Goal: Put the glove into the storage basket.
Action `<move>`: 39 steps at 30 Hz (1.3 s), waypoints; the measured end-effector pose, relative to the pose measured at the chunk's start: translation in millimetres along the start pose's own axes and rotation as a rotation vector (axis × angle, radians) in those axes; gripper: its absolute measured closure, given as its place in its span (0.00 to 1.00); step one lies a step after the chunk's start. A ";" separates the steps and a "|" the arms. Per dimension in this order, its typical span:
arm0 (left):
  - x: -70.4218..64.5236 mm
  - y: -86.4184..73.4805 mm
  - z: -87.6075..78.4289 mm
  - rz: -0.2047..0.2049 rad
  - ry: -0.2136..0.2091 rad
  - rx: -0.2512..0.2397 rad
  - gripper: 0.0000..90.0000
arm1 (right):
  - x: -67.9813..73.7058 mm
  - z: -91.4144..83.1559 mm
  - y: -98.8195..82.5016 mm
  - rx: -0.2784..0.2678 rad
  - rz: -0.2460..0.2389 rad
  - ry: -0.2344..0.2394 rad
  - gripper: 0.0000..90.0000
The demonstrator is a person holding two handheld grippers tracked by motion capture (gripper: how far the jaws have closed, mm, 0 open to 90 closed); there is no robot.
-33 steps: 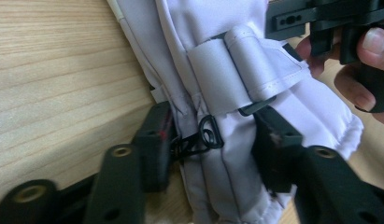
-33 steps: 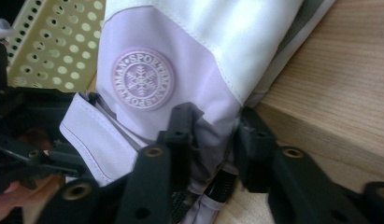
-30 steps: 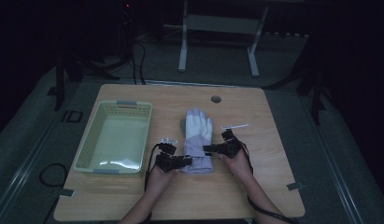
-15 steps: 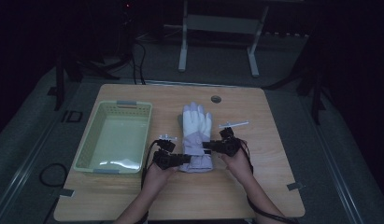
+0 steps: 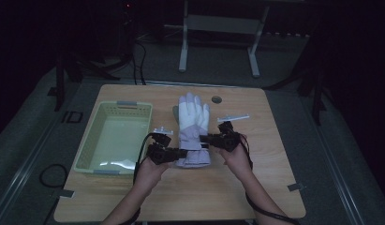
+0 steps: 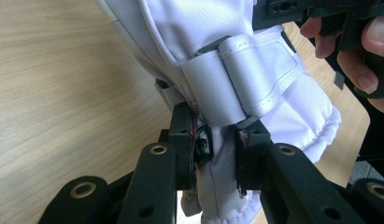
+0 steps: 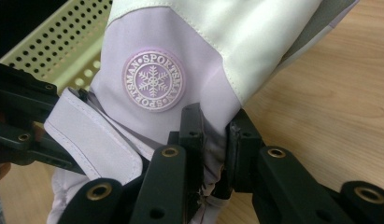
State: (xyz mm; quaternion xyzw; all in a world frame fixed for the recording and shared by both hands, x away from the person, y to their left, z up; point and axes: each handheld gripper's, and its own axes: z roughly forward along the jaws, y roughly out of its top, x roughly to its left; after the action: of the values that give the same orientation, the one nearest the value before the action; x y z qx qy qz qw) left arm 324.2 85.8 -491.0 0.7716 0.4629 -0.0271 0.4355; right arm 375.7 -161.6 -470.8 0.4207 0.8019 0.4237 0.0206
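A white and lilac winter glove (image 5: pixel 194 123) lies mid-table, fingers pointing away from me, its cuff end raised off the wood. My left gripper (image 5: pixel 183 153) is shut on the cuff's left side. In the left gripper view its jaws pinch the glove (image 6: pixel 236 70) fabric just below the wrist strap, at the left gripper (image 6: pixel 216 149). From the other side, my right gripper (image 5: pixel 204 138) is shut on the cuff. The right gripper (image 7: pixel 213 135) clamps lilac cloth of the glove (image 7: pixel 152 86) under the round snowflake badge.
A pale green perforated basket (image 5: pixel 116 108) stands at the table's left, and its wall (image 7: pixel 63 42) is also seen behind the glove. A small white strip (image 5: pixel 233 117) lies right of the glove, and a round hole (image 5: pixel 216 99) sits near the far edge. The person's right hand (image 6: pixel 367 65) is close by.
Both hands have risen together with the glove's cuff gripped between them, and the glove has shifted slightly toward the far edge.
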 end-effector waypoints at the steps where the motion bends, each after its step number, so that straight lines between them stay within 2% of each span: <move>1: 0.4 1.0 -3.1 0.001 0.002 0.002 0.82 | 2.0 -0.2 2.0 -0.002 -0.007 0.000 0.88; 6: 2.8 6.4 -19.2 0.011 0.014 -0.001 0.82 | 13.0 0.6 12.9 -0.010 -0.022 0.006 0.88; 7: 4.1 9.4 -28.1 0.020 0.021 0.000 0.82 | 18.8 1.3 19.3 -0.019 -0.023 0.017 0.88; 9: 5.2 11.1 -33.5 0.024 0.024 0.000 0.82 | 21.1 1.8 21.3 -0.021 -0.024 0.019 0.88; 11: 8.7 13.5 -45.3 0.027 0.038 -0.004 0.82 | 31.0 5.1 30.6 -0.029 -0.034 0.028 0.88; 14: 12.3 14.3 -53.0 0.024 0.043 -0.009 0.82 | 37.7 8.3 36.6 -0.031 -0.041 0.028 0.88; 15: 16.4 14.4 -60.6 0.019 0.051 -0.016 0.82 | 44.4 12.3 42.5 -0.033 -0.049 0.028 0.88; 17: 18.6 14.1 -65.1 0.019 0.055 -0.020 0.82 | 46.8 13.8 44.6 -0.032 -0.052 0.028 0.88; 22: 27.9 13.0 -85.1 0.015 0.067 -0.026 0.82 | 64.6 25.2 58.6 -0.025 -0.069 0.044 0.88; 30: 45.1 9.5 -118.1 0.026 0.114 -0.022 0.82 | 90.8 46.2 73.1 -0.030 -0.078 0.065 0.88; 35: 57.6 7.8 -137.9 0.025 0.123 -0.015 0.81 | 108.5 59.9 83.0 -0.030 -0.082 0.077 0.88; 36: 57.6 7.8 -137.9 0.025 0.123 -0.015 0.82 | 108.5 59.9 83.0 -0.030 -0.082 0.077 0.88; 37: 64.4 6.9 -147.2 0.025 0.131 -0.009 0.82 | 112.1 63.2 85.0 -0.029 -0.082 0.078 0.88; 39: 70.8 5.5 -155.0 0.023 0.136 -0.007 0.82 | 124.2 74.5 91.0 -0.030 -0.081 0.082 0.88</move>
State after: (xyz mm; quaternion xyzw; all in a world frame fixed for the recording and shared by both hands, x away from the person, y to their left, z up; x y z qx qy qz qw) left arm 312.6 241.7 -422.9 0.7753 0.4828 0.0319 0.4060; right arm 384.4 -0.2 -415.0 0.3700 0.8119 0.4514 0.0112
